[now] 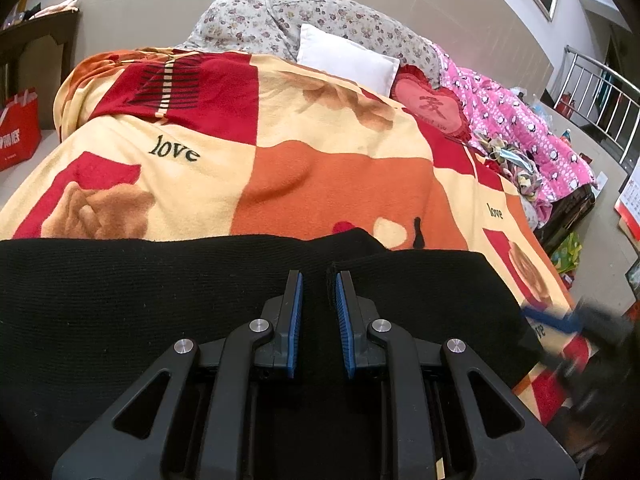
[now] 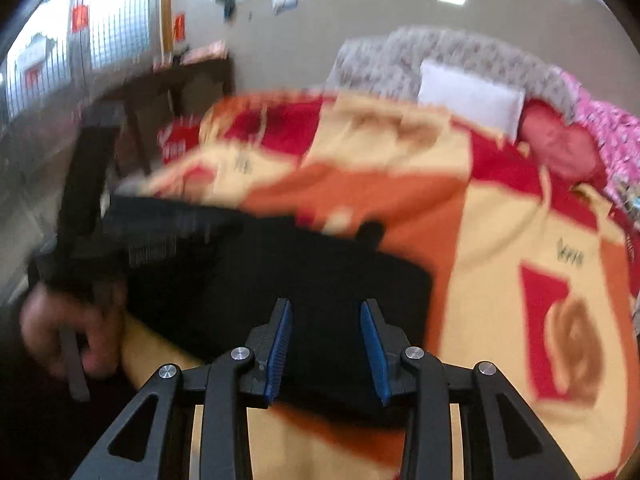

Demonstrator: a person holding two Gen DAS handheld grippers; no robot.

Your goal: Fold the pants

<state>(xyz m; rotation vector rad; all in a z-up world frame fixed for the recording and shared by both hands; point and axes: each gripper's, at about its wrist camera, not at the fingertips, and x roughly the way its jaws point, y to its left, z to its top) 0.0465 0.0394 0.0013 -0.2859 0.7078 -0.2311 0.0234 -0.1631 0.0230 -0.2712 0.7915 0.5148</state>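
While left gripper [image 1: 318,280] jaws pinch black pants [image 1: 120,300], right gripper [image 2: 326,308] jaws released.

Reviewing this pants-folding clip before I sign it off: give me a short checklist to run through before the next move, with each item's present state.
1. black pants lie flat on the patterned blanket: ok, broad and fairly smooth.
2. left gripper has fabric between its pads: ok, a fold of the pants' edge stands in the narrow gap.
3. Left grip is firm: cannot tell, since the cloth looks nearer the right-hand pad.
4. right gripper is ready to take cloth: ok, jaws apart and nothing pinched.
5. Right gripper is lined up over the pants' edge: cannot tell, as the right wrist view is motion-blurred.
6. Fold path beyond the pants is free: ok, only blanket lies ahead.
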